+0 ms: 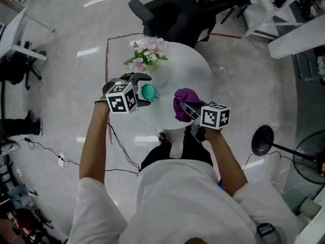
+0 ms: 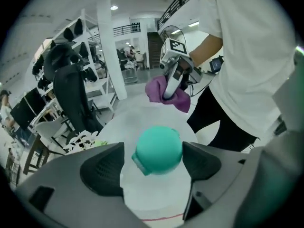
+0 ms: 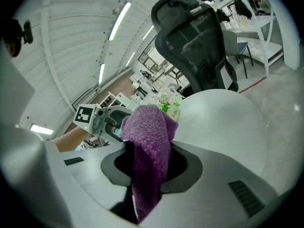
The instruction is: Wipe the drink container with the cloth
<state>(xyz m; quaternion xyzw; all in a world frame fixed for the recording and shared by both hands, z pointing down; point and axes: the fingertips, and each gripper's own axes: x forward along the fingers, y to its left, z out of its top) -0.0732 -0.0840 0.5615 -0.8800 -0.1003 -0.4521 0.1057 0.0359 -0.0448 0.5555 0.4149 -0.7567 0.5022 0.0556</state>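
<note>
now left hand-held gripper (image 2: 153, 151) released around drink container (image 1: 148, 92); right hand-held gripper (image 3: 150, 164) grasping cloth (image 3: 147, 127)

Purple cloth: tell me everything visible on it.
The purple cloth is fuzzy, terry-like, bunched into folds. The right gripper is shut on it: a wad bulges past the jaws and a tail hangs down between them. It is held above the near side of the round white table; contact with the tabletop cannot be told.

Cloth (image 3: 148, 137) hides inner faces of right tongs (image 3: 149, 169)
</note>
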